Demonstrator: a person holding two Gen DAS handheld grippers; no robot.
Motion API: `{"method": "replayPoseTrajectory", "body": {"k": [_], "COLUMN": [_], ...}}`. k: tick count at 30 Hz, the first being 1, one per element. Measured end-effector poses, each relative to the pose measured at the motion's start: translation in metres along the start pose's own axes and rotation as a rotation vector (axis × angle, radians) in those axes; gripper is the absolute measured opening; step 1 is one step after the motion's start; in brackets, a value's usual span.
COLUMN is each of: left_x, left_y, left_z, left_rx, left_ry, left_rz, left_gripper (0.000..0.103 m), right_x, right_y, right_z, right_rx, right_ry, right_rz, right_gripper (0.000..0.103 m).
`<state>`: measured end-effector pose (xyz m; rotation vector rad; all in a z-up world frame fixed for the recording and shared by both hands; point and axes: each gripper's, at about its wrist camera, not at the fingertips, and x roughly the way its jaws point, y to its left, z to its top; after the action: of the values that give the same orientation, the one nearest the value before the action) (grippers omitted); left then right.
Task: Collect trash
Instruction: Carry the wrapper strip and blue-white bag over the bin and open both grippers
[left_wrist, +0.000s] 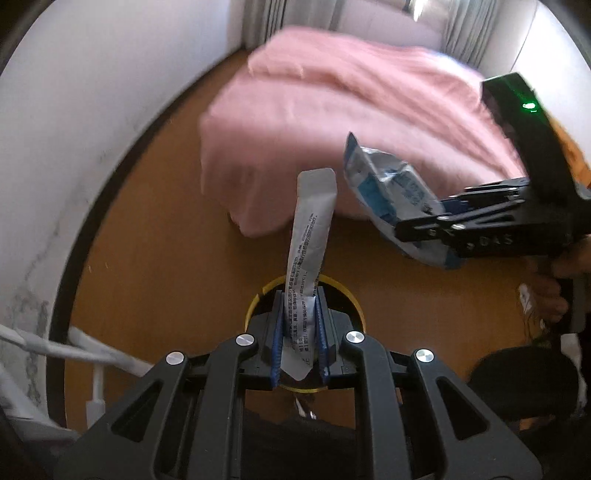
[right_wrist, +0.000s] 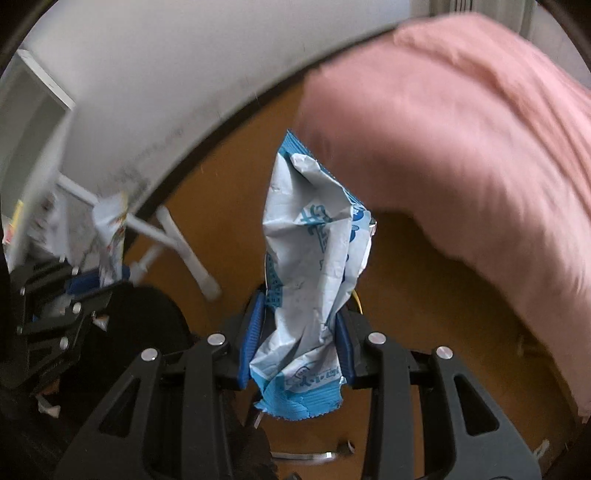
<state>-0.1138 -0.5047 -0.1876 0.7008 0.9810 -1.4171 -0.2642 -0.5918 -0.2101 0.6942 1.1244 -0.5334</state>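
We hold our left gripper (left_wrist: 300, 321) pinched tight on a narrow grey sachet (left_wrist: 310, 251). Its blue pads clamp the lower part, and the printed strip stands up past the fingertips, its flat sealed end at the top. Below the gripper sits a round bin (left_wrist: 258, 295) with a yellow rim, on the wooden floor (left_wrist: 166, 240).

Our right gripper (right_wrist: 301, 306) is partly closed on a crumpled blue-and-white wrapper (right_wrist: 314, 243). The pads (right_wrist: 251, 332) press its waist from both sides, the torn blue end hanging out behind them and the creased body rising ahead. In the left wrist view this gripper (left_wrist: 397, 227) comes in from the right with the wrapper (left_wrist: 384, 184) sticking out toward the sachet, near it but apart. A hand (left_wrist: 550, 291) grips its handle.

A bed under a pink cover (left_wrist: 351, 122) fills the far side, with the same cover (right_wrist: 461, 147) just beside the wrapper in the right wrist view. There the left gripper (right_wrist: 88, 288) shows blurred at the left with its sachet (right_wrist: 110, 236).
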Motion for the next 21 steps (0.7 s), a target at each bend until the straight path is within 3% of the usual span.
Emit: {"method": "replayPoseTrajectory", "body": {"k": [4, 7, 21], "left_x": [0.058, 0.079, 0.089], "left_y": [-0.001, 0.003, -0.009], "left_z": [-0.013, -0.018, -0.015], "left_rx": [-0.027, -0.037, -0.03], "left_ry": [0.131, 0.183, 0.205], "left_rz": [-0.006, -0.008, 0.003], "left_gripper": [0.015, 0.015, 0.018], "right_x": [0.046, 0.072, 0.09], "right_y": [-0.022, -0.028, -0.02], "right_z": [-0.018, -0.023, -0.019], "right_rx": [0.01, 0.011, 0.001], "right_ry": [0.116, 0.173, 0.2], "right_rz": [0.011, 0.026, 0.083], "right_gripper": [0.036, 0.036, 0.036]}}
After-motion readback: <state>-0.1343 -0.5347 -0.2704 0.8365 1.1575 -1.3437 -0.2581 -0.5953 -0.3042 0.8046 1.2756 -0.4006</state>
